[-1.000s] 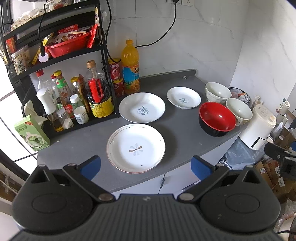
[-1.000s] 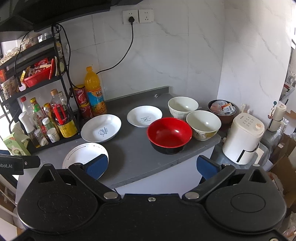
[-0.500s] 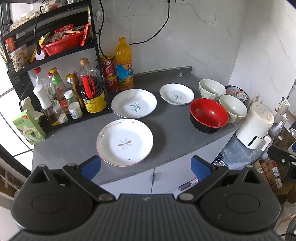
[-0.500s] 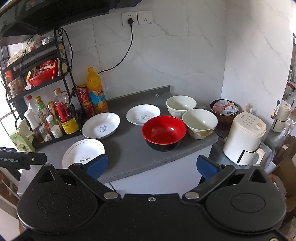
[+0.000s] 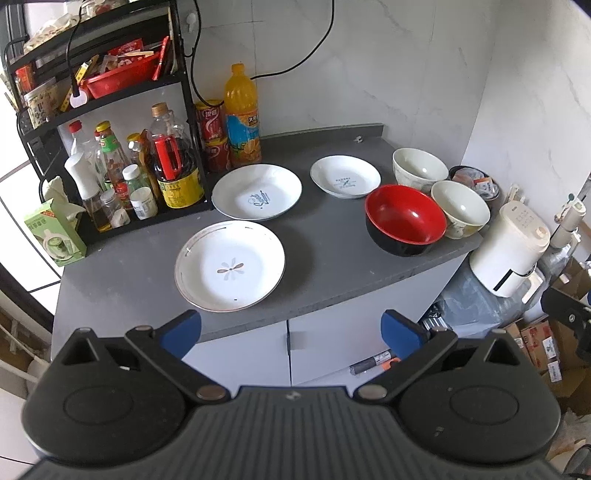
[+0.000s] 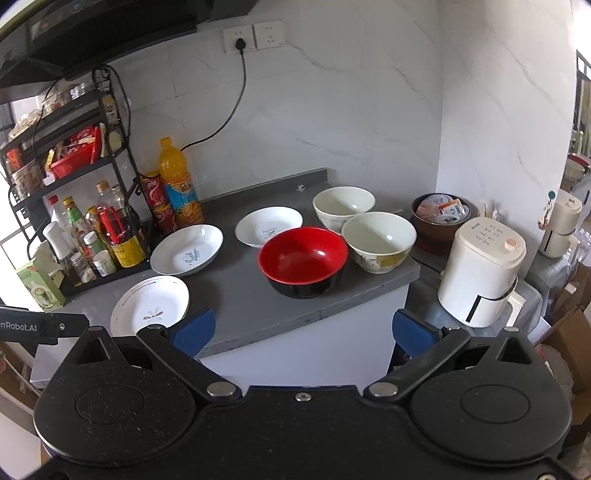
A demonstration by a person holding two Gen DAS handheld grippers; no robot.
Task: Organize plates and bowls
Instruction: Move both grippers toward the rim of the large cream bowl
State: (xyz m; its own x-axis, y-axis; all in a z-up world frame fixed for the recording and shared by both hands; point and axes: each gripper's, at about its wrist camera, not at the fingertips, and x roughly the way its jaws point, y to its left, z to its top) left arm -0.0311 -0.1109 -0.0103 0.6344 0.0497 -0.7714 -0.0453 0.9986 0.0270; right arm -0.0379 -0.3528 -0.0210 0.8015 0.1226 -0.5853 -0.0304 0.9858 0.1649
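On the grey counter (image 5: 325,243): I see three plates and three bowls, none stacked, none held.
Plates: the flower plate (image 5: 229,266) lies nearest the front edge; the plate with a blue print (image 5: 256,192) sits behind it, by the rack; the small plate (image 5: 345,176) lies further right.
Bowls: the red bowl (image 5: 405,218) stands at the front right; the cream bowl (image 5: 460,208) is just beside it at the counter's corner; the white bowl (image 5: 420,169) is behind them.
Left gripper (image 5: 291,328): my jaws are spread wide, empty, off the counter's front edge, over the cabinet doors (image 5: 325,347).
Right gripper (image 6: 303,330): spread wide too, gripping nothing, also short of the counter edge.
Only my left view shows: the flower plate whole, and a marker-like object (image 5: 373,363) on the floor.
Only my right view shows: the wall socket (image 6: 255,36) with its plug, the brown bowl of packets (image 6: 441,216) clearly, and the second white appliance (image 6: 559,229) far right.
Both views: the bottle rack (image 5: 110,155), the orange drink bottle (image 5: 242,118), the white appliance (image 5: 511,251).
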